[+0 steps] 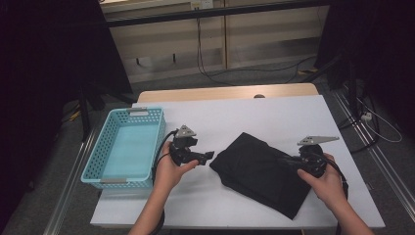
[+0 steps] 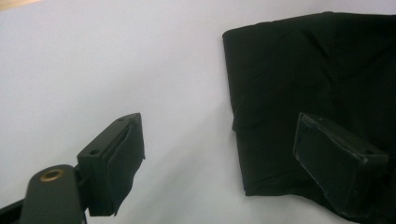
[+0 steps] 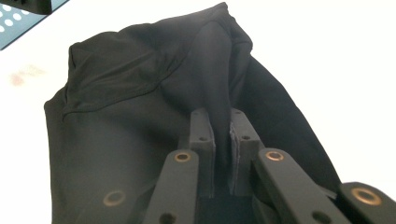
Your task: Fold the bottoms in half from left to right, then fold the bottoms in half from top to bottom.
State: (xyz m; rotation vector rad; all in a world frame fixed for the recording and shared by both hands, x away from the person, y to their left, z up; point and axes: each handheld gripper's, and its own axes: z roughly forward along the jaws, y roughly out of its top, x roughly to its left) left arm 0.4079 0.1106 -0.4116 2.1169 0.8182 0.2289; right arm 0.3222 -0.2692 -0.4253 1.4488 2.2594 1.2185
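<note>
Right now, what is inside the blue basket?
Nothing shows inside the blue basket: the high view shows its bare floor. The black cloth lies outside it on the table; the near wall hides a strip of floor.

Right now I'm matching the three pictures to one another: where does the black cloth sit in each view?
High view: black cloth lies right of centre on the white table, between the hands.
Left gripper view: it takes up the right side, behind the right-hand jaw.
Right gripper view: it spreads across the middle, a fold pinched in the right claw.
Shared landmark: the white table.
</note>
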